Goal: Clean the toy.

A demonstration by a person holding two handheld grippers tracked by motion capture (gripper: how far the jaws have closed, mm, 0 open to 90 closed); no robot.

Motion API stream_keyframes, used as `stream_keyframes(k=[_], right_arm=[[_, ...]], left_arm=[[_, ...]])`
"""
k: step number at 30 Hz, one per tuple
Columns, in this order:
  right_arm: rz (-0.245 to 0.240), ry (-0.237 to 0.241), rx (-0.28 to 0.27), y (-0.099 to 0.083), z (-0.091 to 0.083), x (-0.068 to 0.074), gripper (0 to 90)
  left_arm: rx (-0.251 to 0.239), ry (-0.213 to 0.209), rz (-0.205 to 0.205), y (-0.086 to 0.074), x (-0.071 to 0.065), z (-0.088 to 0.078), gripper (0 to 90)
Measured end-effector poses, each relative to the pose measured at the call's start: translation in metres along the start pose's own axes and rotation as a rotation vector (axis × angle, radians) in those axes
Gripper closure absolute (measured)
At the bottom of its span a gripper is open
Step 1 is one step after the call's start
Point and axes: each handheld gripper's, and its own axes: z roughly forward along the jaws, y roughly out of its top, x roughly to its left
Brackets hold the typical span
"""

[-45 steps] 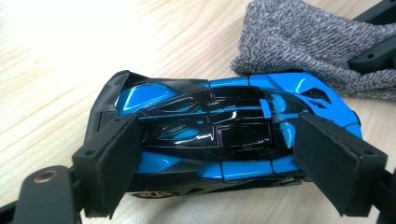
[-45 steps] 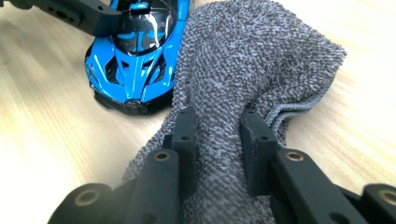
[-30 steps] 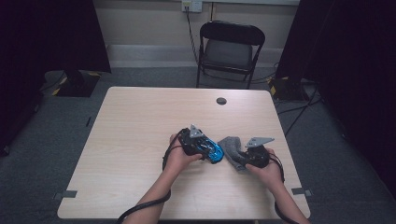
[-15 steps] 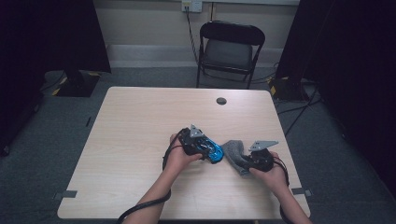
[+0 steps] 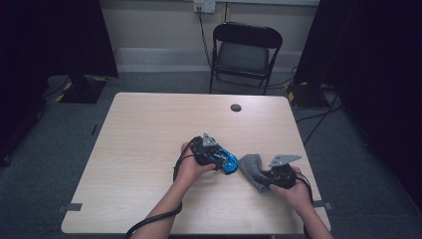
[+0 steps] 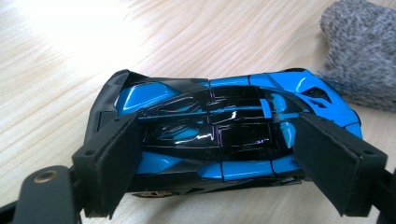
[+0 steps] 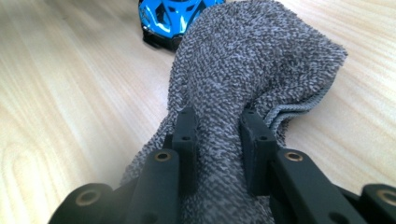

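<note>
High view: blue toy car [image 5: 223, 158] sits on the table [image 5: 149, 129] toward the near right corner, a grey cloth [image 5: 253, 170] just beside its nose.
Left hand-held gripper [image 5: 215, 155]: clamped across the car; in the left gripper view the two pads sit on either flank of the car [image 6: 224, 135], roof up, wheels on the wood.
Right hand-held gripper [image 5: 268, 175]: clenched on a bunched fold of the cloth, and the right gripper view has the fabric [image 7: 252, 70] pinched tight between the jaws, its free end flopping toward the car's front [image 7: 170, 16].
Step in hand: looks like a wipe-down of the car, cloth coming in at the nose.
How to do it well: keep the left grip steady so the car doesn't roll; lead with the loose pad of cloth, not the jaw tips, so only fabric meets the paint.
Stroke: sweep along the bodywork from nose toward tail, light pressure.
Watch for: the left pads cover the flanks, so those patches will likely need a re-grip.
</note>
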Motion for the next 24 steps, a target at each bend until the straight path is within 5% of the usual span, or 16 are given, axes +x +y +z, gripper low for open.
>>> stream_keyframes(k=[8,15,24], right_arm=[[0.021,-0.005,-0.032,-0.003,-0.010,-0.002,70.9],[0.038,-0.016,-0.085,0.015,-0.015,-0.011,71.0],[0.033,-0.042,-0.079,0.052,0.011,-0.025,70.9]], left_arm=[[0.000,-0.001,-0.003,0.000,0.000,0.000,15.4],[-0.001,-0.002,-0.003,0.000,0.000,0.000,15.4],[-0.007,-0.001,-0.003,-0.001,-0.001,0.000,15.4]])
